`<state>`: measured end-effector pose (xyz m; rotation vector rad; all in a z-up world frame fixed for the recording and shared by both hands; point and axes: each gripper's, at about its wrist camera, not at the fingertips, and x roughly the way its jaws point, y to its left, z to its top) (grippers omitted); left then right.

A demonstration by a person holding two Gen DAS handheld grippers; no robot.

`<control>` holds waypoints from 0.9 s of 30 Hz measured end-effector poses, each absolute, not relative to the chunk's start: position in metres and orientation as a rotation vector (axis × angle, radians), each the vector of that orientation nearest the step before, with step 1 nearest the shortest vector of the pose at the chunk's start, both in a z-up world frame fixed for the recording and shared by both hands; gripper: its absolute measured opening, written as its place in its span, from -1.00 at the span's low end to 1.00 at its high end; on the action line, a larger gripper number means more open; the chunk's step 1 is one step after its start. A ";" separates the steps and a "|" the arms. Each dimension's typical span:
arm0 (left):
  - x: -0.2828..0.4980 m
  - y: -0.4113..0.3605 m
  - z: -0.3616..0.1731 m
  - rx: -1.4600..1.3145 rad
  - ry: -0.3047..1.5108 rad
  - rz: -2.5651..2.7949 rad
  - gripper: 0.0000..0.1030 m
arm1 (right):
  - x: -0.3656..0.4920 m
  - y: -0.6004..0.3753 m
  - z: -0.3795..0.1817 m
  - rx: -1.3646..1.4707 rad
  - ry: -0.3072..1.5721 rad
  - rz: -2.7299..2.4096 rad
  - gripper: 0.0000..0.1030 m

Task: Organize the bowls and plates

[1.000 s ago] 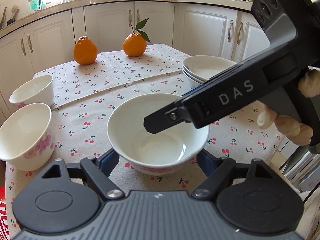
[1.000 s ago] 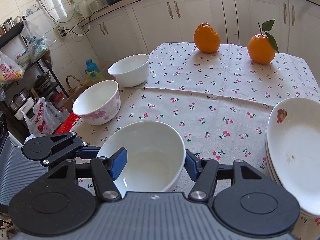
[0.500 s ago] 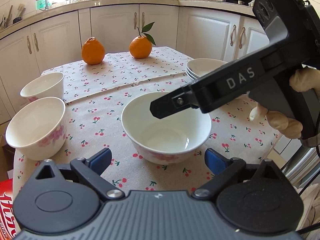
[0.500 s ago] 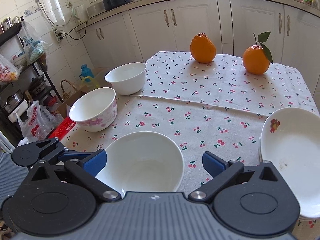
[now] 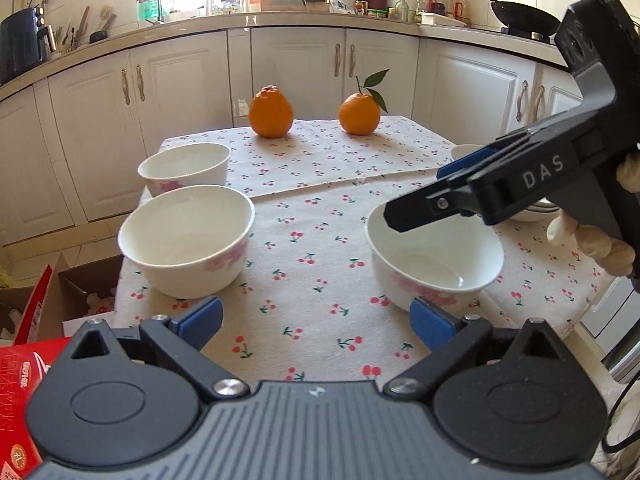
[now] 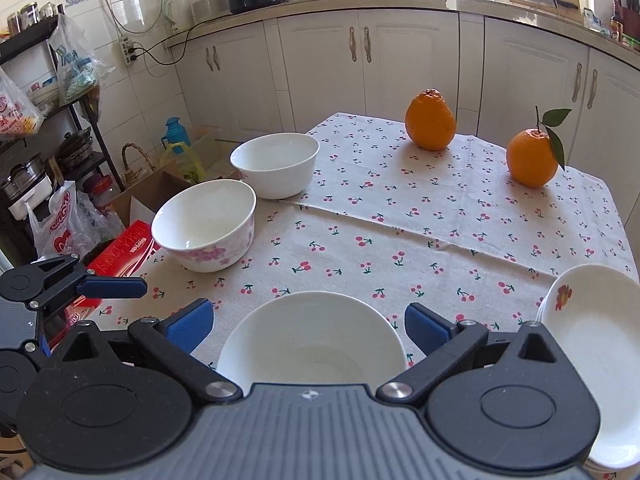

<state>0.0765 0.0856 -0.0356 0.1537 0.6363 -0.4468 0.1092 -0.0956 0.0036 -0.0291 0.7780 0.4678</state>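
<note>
Right wrist view: bowl [image 6: 312, 332] sits free between right claw's [image 6: 307, 326] spread-apart fingers.

Open tablecloth [image 6: 400, 240] spans the table's middle, offering clear passage. Obstacles: two bowls [image 6: 206, 226] at the left edge, a near bowl [image 6: 312, 336] between the right gripper [image 6: 306, 326] fingers, stacked plates [image 6: 592, 356] right, two oranges [image 6: 430, 124] at the far side.
</note>
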 end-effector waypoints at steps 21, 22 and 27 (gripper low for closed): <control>0.133 0.138 -0.048 0.176 0.598 -0.326 0.93 | 0.180 -0.003 0.019 -0.146 0.807 0.629 1.00; 0.135 0.139 -0.049 0.175 0.599 -0.332 0.93 | 0.185 0.000 0.017 -0.148 0.817 0.636 0.99; 0.143 0.138 -0.052 0.180 0.597 -0.350 0.92 | 0.203 0.013 0.006 -0.155 0.859 0.659 0.92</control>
